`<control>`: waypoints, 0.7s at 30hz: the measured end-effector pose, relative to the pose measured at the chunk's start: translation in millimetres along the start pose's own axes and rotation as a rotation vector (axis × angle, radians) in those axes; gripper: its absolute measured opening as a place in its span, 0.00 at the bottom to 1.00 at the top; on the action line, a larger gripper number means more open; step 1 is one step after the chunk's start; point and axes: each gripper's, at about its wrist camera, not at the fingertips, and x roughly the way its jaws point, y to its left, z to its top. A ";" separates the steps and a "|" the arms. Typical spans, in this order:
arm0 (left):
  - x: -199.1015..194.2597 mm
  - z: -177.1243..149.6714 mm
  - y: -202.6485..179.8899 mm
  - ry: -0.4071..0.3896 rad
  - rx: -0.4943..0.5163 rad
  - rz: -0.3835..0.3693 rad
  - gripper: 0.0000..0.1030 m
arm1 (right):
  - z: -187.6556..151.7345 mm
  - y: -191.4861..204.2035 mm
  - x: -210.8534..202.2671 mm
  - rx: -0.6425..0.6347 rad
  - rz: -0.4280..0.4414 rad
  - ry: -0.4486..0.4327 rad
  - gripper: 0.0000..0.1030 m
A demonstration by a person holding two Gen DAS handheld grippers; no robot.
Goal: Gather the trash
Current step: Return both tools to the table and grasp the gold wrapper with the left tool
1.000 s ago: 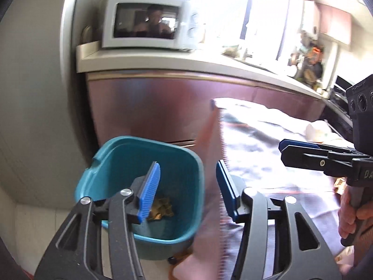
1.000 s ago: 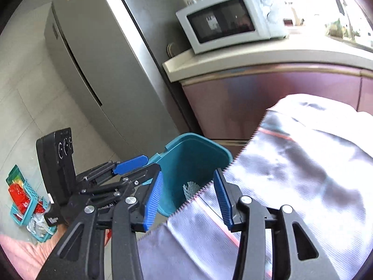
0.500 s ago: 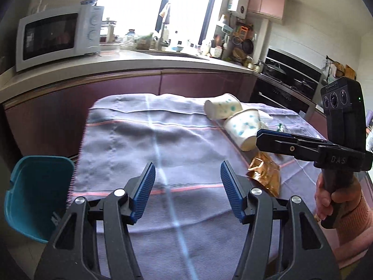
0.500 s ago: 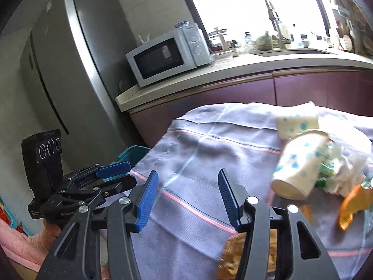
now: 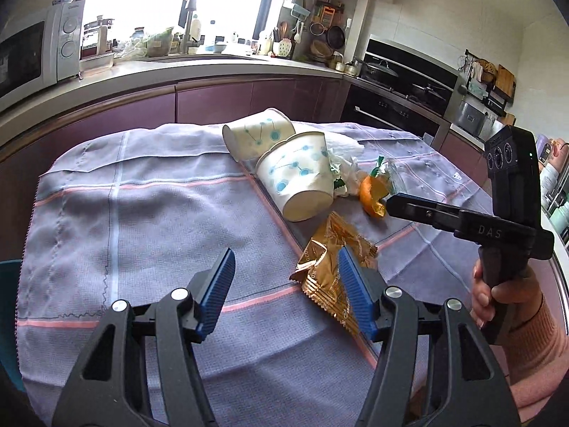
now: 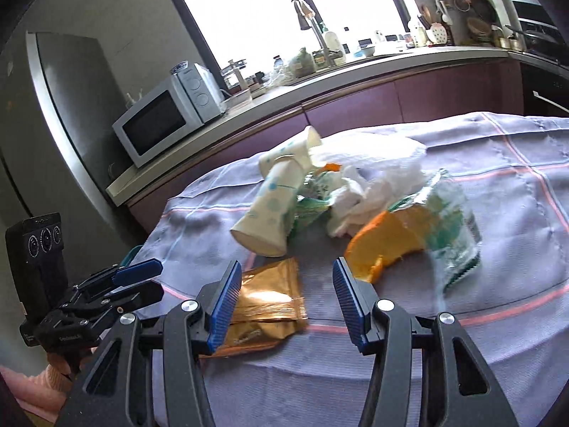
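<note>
While I hold both tools over the table, the biggest thing under them is the grey-purple cloth with thin pink lines [image 5: 142, 213] that covers the whole top. Behind it runs a long kitchen counter with dark red doors [image 5: 213, 96], and a white microwave [image 6: 167, 114] sits on it next to a tall silver fridge [image 6: 53, 114].

The trash lies in one heap near the middle of the cloth. Two white paper cups with blue dots lie on their sides, touching each other: the near cup [image 5: 302, 181] has its flat bottom turned to me, and the far cup [image 5: 259, 135] is just behind it. Some crumpled white tissue [image 6: 362, 192] is beside the cups. A clear plastic wrapper with green print [image 6: 451, 227] lies partly on a piece of orange peel [image 6: 384, 245]. A flat shiny gold snack packet [image 6: 270, 302] is the piece nearest to me.

My left gripper [image 5: 286, 291] is open; its blue jaws have just been opening, and nothing is between them but cloth. The gold packet shows just past its right finger. My right gripper [image 6: 282, 300] also stands open and its jaws opened wider a moment ago. I see the gold packet past its left finger and the orange peel past its right one, and the pads are not pressing on either
</note>
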 end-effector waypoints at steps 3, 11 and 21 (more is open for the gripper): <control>6.9 7.5 1.7 0.007 -0.010 0.006 0.58 | 5.6 -19.3 -7.3 0.024 -0.041 -0.033 0.50; 23.1 30.5 -2.7 0.009 -0.022 0.007 0.59 | 18.1 -60.6 -13.2 0.093 -0.097 -0.064 0.50; 35.8 12.1 -19.8 0.099 0.047 -0.017 0.60 | 21.2 -85.1 -8.5 0.131 -0.093 -0.050 0.56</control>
